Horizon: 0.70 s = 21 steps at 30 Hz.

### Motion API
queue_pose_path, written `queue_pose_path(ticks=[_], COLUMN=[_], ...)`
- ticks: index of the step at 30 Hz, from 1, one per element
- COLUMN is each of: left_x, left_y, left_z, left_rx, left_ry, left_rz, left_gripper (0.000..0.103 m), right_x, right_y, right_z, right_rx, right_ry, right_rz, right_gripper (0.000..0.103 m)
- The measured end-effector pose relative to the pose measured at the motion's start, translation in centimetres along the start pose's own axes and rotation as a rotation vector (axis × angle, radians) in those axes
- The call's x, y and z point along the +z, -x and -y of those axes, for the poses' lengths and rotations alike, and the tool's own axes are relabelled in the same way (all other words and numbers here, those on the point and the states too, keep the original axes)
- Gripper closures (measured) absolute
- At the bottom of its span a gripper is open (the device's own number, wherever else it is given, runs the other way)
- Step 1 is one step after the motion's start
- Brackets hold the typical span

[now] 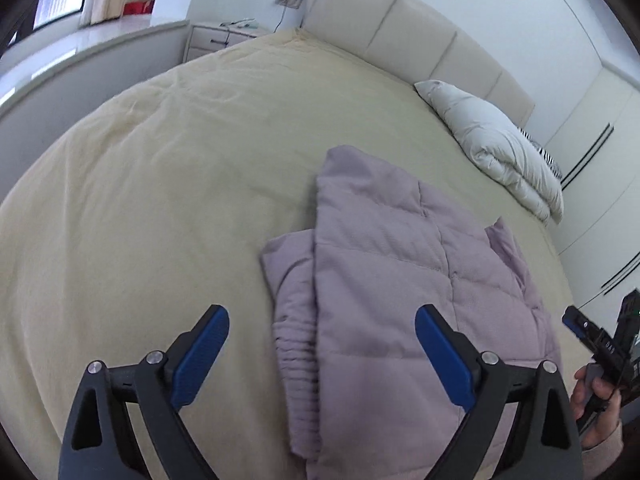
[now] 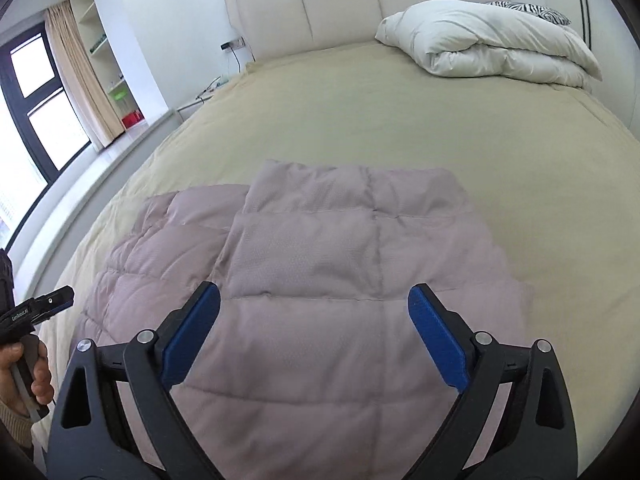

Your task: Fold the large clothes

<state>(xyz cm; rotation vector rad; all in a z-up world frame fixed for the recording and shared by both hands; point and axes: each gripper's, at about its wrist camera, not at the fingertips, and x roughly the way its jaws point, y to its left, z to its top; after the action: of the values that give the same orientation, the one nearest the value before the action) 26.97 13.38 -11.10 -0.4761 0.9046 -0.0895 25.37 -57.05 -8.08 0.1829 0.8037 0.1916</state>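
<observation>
A lilac quilted puffer jacket (image 1: 392,280) lies partly folded on the beige bedspread (image 1: 160,180), with one sleeve and its ribbed cuff (image 1: 296,344) sticking out on the left. My left gripper (image 1: 322,320) is open and empty, hovering above the jacket's near left part. In the right wrist view the jacket (image 2: 320,264) fills the near middle of the bed. My right gripper (image 2: 314,298) is open and empty above its near half. The left gripper shows at that view's left edge (image 2: 48,300), and the right gripper at the left wrist view's right edge (image 1: 576,322).
A folded white duvet (image 2: 492,44) with a zebra-print pillow (image 2: 532,11) lies at the head of the bed on the right. The padded headboard (image 2: 340,4) stands behind. A nightstand (image 1: 224,38) and a window ledge (image 1: 80,60) are to the left.
</observation>
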Motion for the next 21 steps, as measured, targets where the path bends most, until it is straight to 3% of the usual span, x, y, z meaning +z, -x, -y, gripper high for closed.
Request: queue_pose_path(ticks=[6, 9, 12, 14, 21], left_x=[-0.2, -0.3, -0.1, 0.1, 0.0], left_y=[-1.7, -3.8, -5.5, -6.1, -6.6], left_z=[-4.7, -3.6, -2.5, -2.8, -2.9], left_rx=[-0.162, -0.231, -0.219, -0.24, -0.298], left_ry=[0.222, 0.205, 0.163, 0.187, 0.185], left_rz=[-0.104, -0.197, -0.239, -0.249, -0.297], left_gripper=[0.006, 0.006, 0.006, 0.006, 0.006], right_x=[-1.4, -2.7, -3.9, -4.3, -5.7], right_y=[2.5, 2.6, 1.7, 0.9, -2.9], right_z=[9.9, 14.6, 17.6, 19.2, 20.3], right_rx=[0.076, 0.147, 0.185, 0.216, 0.313], right_ry=[-0.243, -0.394, -0.477, -0.524, -0.565], right_rz=[-0.042, -0.06, -0.09, -0.104, -0.215], right_gripper=[0.006, 0.006, 0.006, 0.006, 0.006])
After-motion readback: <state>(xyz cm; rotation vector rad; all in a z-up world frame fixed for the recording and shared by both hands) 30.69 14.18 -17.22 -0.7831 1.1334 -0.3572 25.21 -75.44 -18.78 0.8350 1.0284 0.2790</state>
